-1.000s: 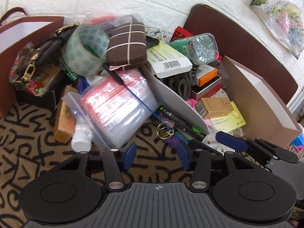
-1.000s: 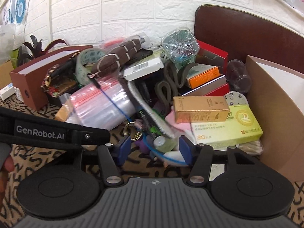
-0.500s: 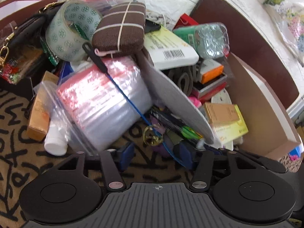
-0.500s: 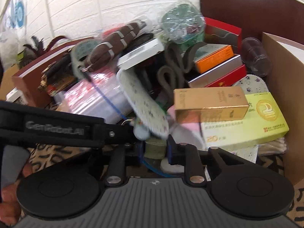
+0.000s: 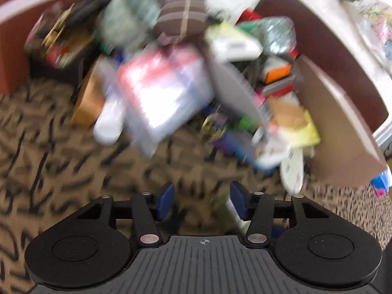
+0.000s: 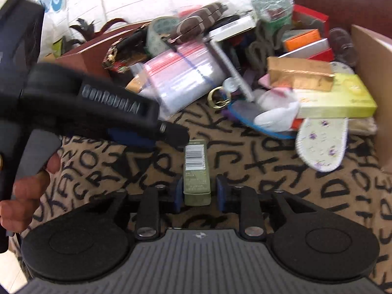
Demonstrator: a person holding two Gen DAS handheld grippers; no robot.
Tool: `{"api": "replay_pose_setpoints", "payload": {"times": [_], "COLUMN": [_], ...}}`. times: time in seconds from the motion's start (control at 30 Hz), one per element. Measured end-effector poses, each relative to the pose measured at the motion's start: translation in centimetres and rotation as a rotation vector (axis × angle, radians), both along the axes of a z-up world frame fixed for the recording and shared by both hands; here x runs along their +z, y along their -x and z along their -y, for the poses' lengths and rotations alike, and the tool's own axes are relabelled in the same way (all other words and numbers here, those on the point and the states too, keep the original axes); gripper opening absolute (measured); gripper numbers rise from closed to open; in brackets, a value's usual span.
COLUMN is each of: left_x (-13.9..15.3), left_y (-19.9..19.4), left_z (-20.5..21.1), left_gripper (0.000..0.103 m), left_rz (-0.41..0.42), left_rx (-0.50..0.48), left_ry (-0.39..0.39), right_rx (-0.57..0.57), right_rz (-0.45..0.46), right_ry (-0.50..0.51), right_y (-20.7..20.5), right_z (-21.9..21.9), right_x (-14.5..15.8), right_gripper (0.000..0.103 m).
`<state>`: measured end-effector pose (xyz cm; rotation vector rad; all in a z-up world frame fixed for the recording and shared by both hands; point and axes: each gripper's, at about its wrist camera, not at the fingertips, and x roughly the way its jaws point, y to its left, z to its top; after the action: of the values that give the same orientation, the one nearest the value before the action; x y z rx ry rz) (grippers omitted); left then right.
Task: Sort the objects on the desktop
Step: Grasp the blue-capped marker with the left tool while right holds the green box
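Olive-green box (image 6: 196, 171) sits between the right tool's (image 6: 199, 193) blue pads.

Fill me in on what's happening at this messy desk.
A person is sorting a heap of clutter with two handheld grippers. The right gripper holds a small olive-green box between its fingers, out in front of the pile. The left gripper is open and empty over the patterned cloth; its view is motion-blurred.

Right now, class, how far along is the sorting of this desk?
Barely begun. Done: nothing visibly sorted yet. In hand: the right tongs have a small green box between them, out over the patterned cloth. The left tongs are open and empty. Left: the cluttered pile.
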<state>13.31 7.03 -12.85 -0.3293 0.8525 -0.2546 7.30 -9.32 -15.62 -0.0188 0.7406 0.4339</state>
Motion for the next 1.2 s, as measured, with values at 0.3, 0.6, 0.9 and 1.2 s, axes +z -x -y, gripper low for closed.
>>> {"api": "replay_pose_setpoints", "payload": {"times": [0.3, 0.6, 0.9, 1.2], "left_x": [1.1, 0.5, -0.6, -1.7], "left_y": [-4.3, -6.2, -8.6, -9.4], "left_z": [4.0, 4.1, 4.6, 4.4], "left_gripper": [0.053, 0.058, 0.069, 0.044], "left_rz": [0.092, 0.073, -0.029, -0.035], "left_rx": [-0.087, -0.059, 0.02, -0.034], "left_ry": [-0.031, -0.018, 0.0, -0.033], "right_rx": [-0.067, -0.089, -0.092, -0.105], "right_rz": [-0.002, -0.01, -0.006, -0.017], "right_ry": [-0.02, -0.033, -0.035, -0.033], "right_y": [-1.0, -2.0, -1.9, -1.6], "right_z": [2.4, 3.0, 3.2, 3.4], "right_x": [0.0, -0.8, -1.1, -0.9], "right_gripper": [0.047, 0.047, 0.048, 0.046]}}
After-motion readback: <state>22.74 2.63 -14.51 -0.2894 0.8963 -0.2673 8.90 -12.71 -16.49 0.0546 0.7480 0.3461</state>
